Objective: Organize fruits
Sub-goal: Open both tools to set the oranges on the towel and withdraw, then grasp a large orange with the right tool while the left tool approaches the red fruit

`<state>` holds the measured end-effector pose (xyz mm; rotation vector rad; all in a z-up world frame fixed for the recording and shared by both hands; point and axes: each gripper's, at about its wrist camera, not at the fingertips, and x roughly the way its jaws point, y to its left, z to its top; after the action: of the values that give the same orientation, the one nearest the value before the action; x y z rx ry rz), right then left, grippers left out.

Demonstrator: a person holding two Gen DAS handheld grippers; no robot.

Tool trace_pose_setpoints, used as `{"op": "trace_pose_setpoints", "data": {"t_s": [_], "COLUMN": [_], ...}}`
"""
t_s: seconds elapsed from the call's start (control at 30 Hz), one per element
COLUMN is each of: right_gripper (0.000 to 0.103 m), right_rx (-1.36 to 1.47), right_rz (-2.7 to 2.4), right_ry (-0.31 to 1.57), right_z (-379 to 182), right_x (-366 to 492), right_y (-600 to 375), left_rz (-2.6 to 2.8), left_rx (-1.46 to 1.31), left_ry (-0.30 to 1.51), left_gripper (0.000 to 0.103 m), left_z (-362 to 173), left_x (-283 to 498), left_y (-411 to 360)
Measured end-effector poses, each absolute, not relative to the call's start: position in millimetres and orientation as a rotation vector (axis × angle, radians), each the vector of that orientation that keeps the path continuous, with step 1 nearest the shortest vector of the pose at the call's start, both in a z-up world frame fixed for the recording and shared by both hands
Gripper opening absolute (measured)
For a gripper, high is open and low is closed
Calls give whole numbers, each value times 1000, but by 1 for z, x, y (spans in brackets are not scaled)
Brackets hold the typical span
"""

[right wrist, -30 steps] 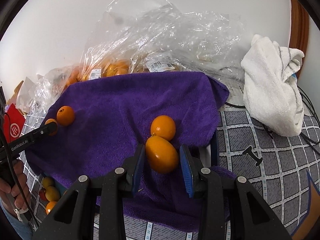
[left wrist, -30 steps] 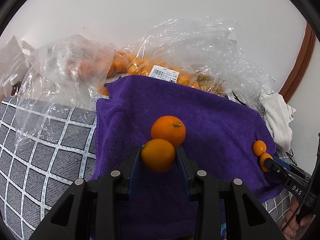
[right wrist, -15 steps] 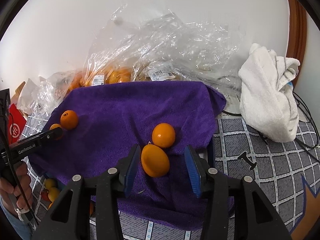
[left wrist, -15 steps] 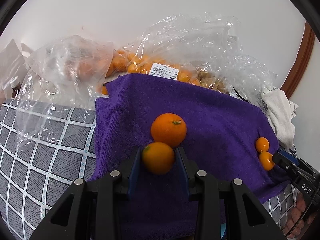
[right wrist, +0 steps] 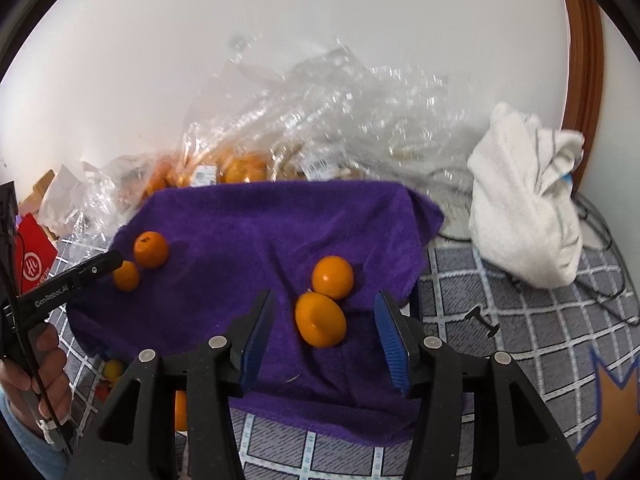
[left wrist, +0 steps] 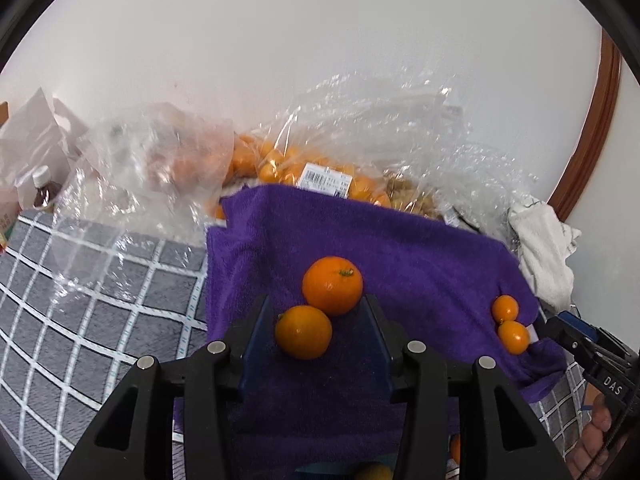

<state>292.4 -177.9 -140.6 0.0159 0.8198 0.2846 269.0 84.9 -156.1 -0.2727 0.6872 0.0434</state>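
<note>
Oranges [left wrist: 303, 332] loose between parted hand-held gripper [left wrist: 312, 320] pads

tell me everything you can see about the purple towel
The purple terry-cloth towel is a deep violet, fuzzy-piled cloth draped over something raised on the grey grid-patterned table cover, its edges hanging down at the front and right. It is lightly rumpled. Four orange citrus fruits rest on it in two touching pairs: one pair towards its right, one towards its left. Clear plastic bags of fruit lie along its far edge.
</note>
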Motion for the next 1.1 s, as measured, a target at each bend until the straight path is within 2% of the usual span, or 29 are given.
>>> {"op": "trace_pose_setpoints", "data": {"t_s": [0.23, 0.53, 0.83, 0.97, 1.07, 1.1], "right_gripper": [51, 51, 51, 46, 36, 35], "right_rx": [6, 18, -18, -46, -78, -78], "right_rz": [352, 457, 489, 455, 441, 438], "right_ry": [850, 925, 964, 988, 993, 990], "right_z": [-120, -144, -163, -175, -181, -182], "right_x": [255, 191, 169, 175, 178, 177], "right_y": [-163, -132, -98, -91, -88, -89], "left_rz": [49, 38, 23, 4, 0, -14], "left_rx": [-264, -282, -244, -298, -305, -300], "left_ry": [702, 757, 873, 866, 867, 868], "left_gripper": [46, 46, 46, 46, 45, 45], "left_z": [-137, -151, -176, -178, -177, -177], "left_x": [235, 172, 128, 112, 108, 107], "left_y": [95, 119, 125, 135, 135, 134]}}
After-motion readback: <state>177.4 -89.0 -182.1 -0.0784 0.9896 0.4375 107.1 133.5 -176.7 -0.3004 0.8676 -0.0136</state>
